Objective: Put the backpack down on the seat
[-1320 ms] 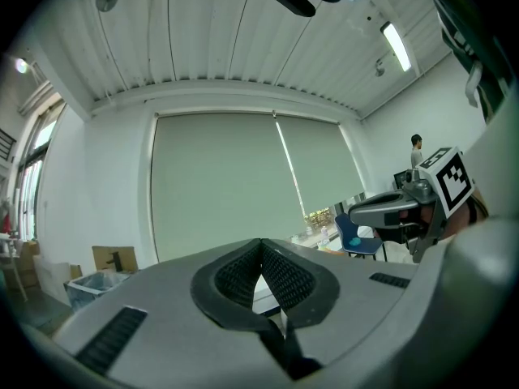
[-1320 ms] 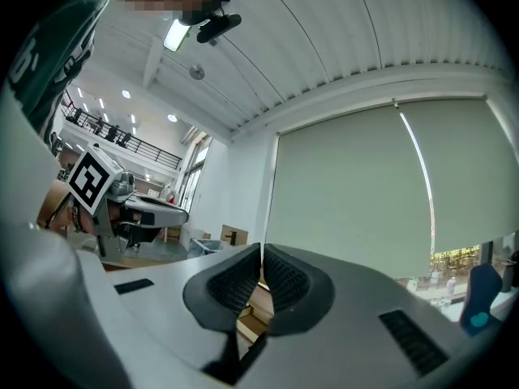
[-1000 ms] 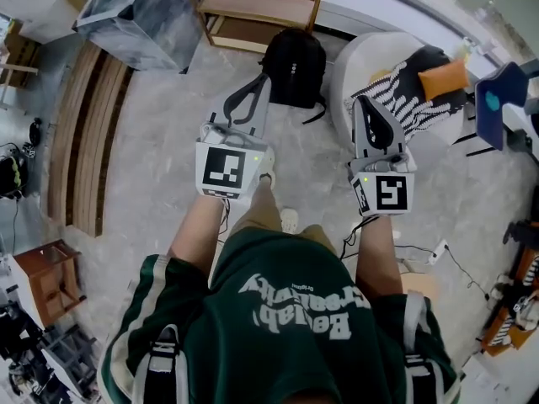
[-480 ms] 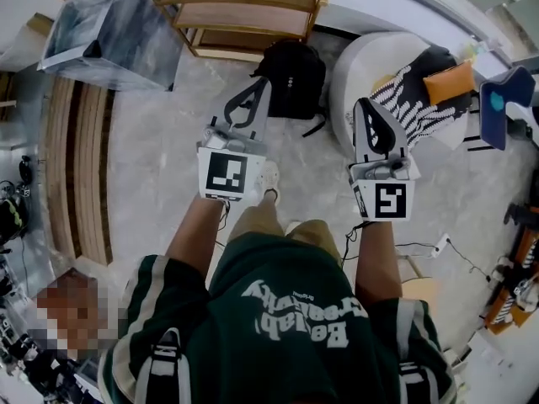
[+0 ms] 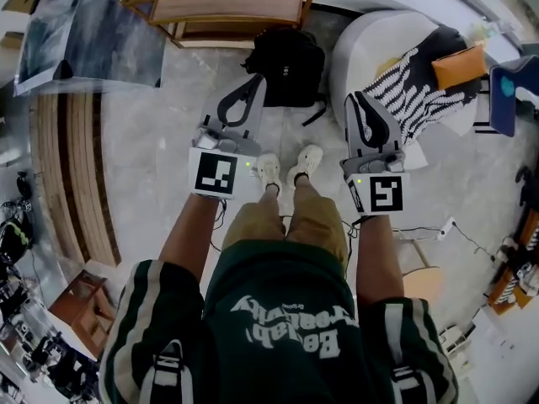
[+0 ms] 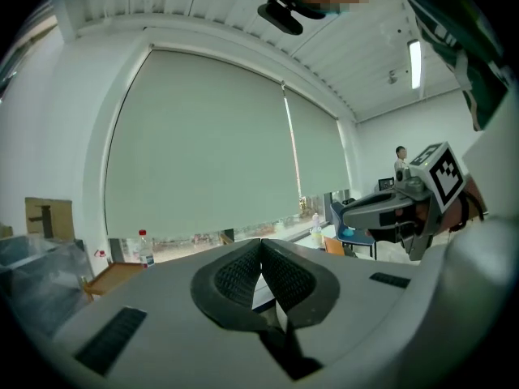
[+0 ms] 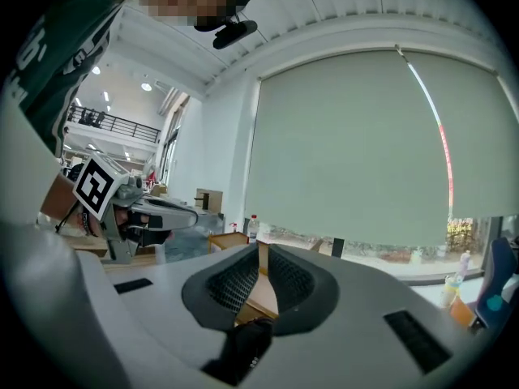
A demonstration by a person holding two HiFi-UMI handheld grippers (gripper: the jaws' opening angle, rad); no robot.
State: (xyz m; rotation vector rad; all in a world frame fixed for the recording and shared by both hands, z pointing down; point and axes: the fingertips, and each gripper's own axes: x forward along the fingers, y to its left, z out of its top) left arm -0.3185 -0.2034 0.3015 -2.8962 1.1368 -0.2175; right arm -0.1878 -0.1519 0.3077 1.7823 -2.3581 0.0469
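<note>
A black backpack stands on the floor against a wooden shelf unit, just ahead of the person's feet. To its right is the white round seat, with a black-and-white patterned throw and an orange cushion on it. My left gripper is held out in front, its tips over the backpack's near left edge, shut and empty. My right gripper hovers by the seat's near rim, also shut with nothing in it. In the left gripper view the left gripper points level toward a window blind, as does the right gripper.
A wooden shelf unit stands behind the backpack, with a plastic-wrapped box to its left. Wooden slats lie along the floor at the left. A blue chair is at the right edge, and cables trail on the floor.
The person has stepped forward and both feet now stand side by side. The backpack and seat sit closer under the grippers. Both grippers stay shut.
</note>
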